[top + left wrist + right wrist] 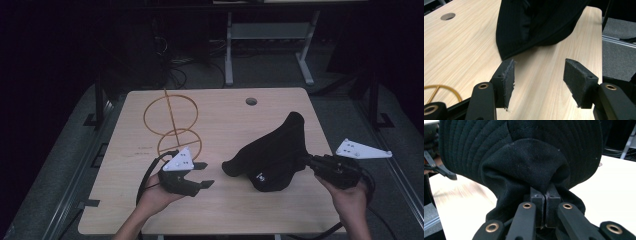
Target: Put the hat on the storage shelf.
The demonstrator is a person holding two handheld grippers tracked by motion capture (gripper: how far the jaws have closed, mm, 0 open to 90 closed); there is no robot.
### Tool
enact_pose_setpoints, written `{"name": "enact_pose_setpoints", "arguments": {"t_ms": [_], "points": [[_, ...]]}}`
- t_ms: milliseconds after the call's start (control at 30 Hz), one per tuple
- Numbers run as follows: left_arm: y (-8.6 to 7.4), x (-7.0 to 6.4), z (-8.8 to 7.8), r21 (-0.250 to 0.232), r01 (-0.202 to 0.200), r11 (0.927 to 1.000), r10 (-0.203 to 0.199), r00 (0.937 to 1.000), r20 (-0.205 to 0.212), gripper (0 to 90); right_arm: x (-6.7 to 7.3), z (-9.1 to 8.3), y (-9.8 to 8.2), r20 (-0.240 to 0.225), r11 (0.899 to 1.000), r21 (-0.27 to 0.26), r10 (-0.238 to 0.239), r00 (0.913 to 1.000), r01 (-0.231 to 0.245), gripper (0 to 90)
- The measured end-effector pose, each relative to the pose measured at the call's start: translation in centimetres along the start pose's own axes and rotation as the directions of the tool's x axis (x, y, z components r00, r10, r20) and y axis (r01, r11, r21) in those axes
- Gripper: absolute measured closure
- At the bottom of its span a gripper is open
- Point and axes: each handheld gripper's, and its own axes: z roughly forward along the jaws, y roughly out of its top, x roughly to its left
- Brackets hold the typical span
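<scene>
Right gripper point(545, 202), low in the frame, has its jaws pinched tight on the black hat point(272, 150), which sits at the middle right of the wooden table point(220, 210). Left gripper point(537, 82) is spread wide with nothing in it, just beside the hat. A gold wire stand point(171, 125) is at the upper left.

A light wooden table point(220, 210) carries a black hat point(272, 150) and a wire stand point(172, 125).
</scene>
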Motion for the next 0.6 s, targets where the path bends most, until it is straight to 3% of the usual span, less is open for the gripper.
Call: {"name": "enact_pose_setpoints", "arguments": {"t_ms": [433,600], "points": [[-2.8,0.3,-0.7,-0.021,0.043,0.9988,-0.044,0.9985,-0.033,41.1,0.2,0.2,2.9,-0.011,1.000,-0.021,0.015,0.9998,-0.015,87.7],[-3.6,0.1,-0.7,-0.019,0.039,0.9990,-0.040,0.9977,-0.055,38.1,0.2,0.5,4.0,-0.022,0.999,-0.033,0.024,0.9995,-0.025,87.7]]}}
